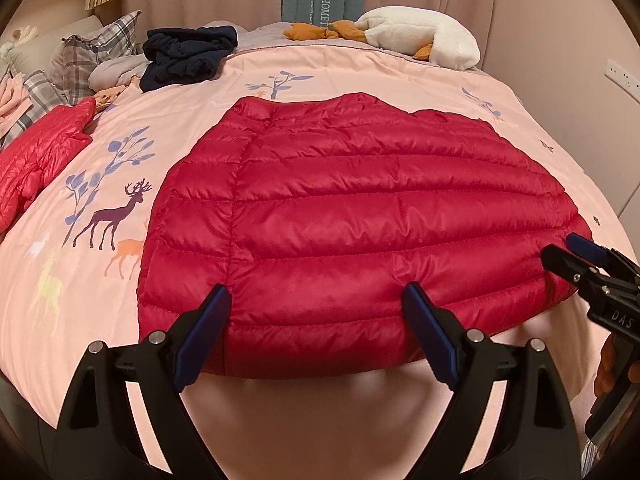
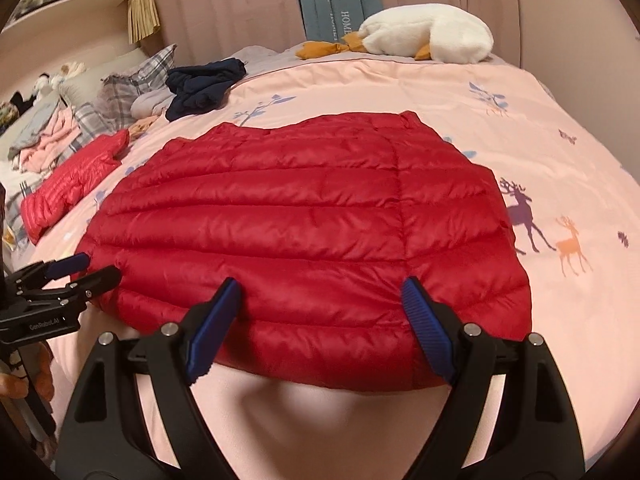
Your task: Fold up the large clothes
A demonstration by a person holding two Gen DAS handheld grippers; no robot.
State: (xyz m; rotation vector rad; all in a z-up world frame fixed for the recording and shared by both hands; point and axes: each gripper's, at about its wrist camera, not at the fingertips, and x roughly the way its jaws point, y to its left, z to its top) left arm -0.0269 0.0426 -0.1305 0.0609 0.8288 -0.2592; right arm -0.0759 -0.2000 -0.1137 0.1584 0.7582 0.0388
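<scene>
Jacket: the red puffer jacket (image 1: 352,216) lies flat on the bed (image 1: 400,68), already folded into a wide block, hem edge nearest the camera.
Long axis: runs left-right, quilting lines parallel to the near hem.
Left gripper (image 1: 318,332): jaws spread wide and empty, right over the near hem, left half of the jacket.
Right gripper (image 2: 320,328): same deal, jaws released, holding nothing, over the right half of the hem.
Who's nearer: pretty much a tie, each has its own side.
Next move, I'd guess: pinch the hem at both spots and fold it away toward the collar.
Containers: none around, just a dark garment (image 1: 188,56), a second red jacket (image 1: 40,160) far left and a plush goose (image 1: 420,36).
</scene>
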